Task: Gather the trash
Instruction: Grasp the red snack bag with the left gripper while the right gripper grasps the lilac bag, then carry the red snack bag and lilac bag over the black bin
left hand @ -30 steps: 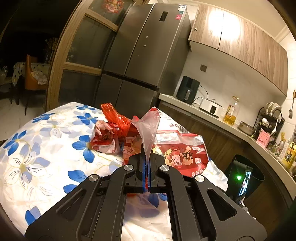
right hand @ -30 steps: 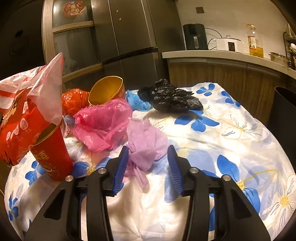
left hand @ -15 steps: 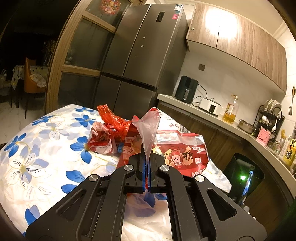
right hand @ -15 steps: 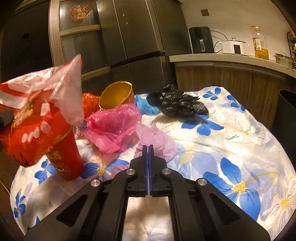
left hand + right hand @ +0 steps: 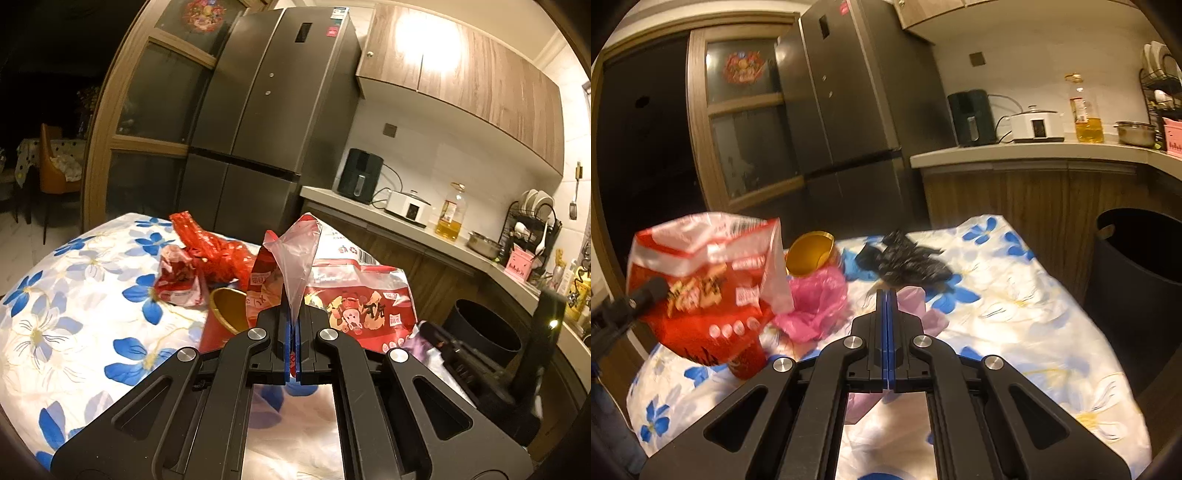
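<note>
My left gripper [image 5: 293,321] is shut on the clear corner of a big red snack bag [image 5: 354,295] and holds it above the table. From the right wrist view that same bag [image 5: 701,273] hangs at the left. My right gripper [image 5: 888,295] is shut on a thin lilac plastic bag [image 5: 912,299], whose loose end hangs under the jaws. On the flowered tablecloth [image 5: 1015,314] lie a pink bag [image 5: 816,302], a black bag [image 5: 905,262] and a gold-lined red cup [image 5: 809,251]. A crumpled red bag [image 5: 214,254] and a snack wrapper [image 5: 177,280] lie further left.
A second red cup [image 5: 746,362] stands under the held snack bag. A black bin [image 5: 1137,266] stands open beside the table's right edge. Behind are a grey fridge [image 5: 849,110] and a counter [image 5: 1034,155] with appliances and an oil bottle.
The right gripper's jaws closed on the lilac bag, then rose and pulled it off the cloth. The left gripper still holds the snack bag in nearly the same place.
</note>
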`<state>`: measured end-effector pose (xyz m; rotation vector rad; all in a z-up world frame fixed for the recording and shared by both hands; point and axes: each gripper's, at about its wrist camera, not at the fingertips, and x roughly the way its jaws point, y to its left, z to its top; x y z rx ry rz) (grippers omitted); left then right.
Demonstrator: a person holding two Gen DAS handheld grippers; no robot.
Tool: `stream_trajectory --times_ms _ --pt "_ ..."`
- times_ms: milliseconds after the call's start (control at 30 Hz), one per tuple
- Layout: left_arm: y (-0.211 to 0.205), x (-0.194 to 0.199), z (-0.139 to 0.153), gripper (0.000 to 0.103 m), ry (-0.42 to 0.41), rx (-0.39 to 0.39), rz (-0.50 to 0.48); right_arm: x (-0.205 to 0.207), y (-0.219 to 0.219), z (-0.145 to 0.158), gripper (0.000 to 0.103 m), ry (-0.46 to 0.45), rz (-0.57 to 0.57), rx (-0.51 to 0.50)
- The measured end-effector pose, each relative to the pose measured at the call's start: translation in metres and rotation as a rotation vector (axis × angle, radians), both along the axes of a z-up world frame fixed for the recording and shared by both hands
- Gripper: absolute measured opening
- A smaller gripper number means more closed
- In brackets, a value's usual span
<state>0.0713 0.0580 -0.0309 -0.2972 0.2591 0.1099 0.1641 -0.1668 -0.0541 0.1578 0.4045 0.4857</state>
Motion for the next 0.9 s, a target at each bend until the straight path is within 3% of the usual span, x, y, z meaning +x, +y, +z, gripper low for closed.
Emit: stream_trajectory --times_ms 367,900 --pt "-0.033 0.016 0.008 0.0 -0.009 0.024 -0.063 -0.01 -0.045 0.028 0.001 -0.07 -0.08 0.017" --pt "-0.112 0.074 0.027 0.0 -0.043 0.082 -0.217 -0.002 -0.112 0.055 0.001 -0.151 -0.239 -0.005"
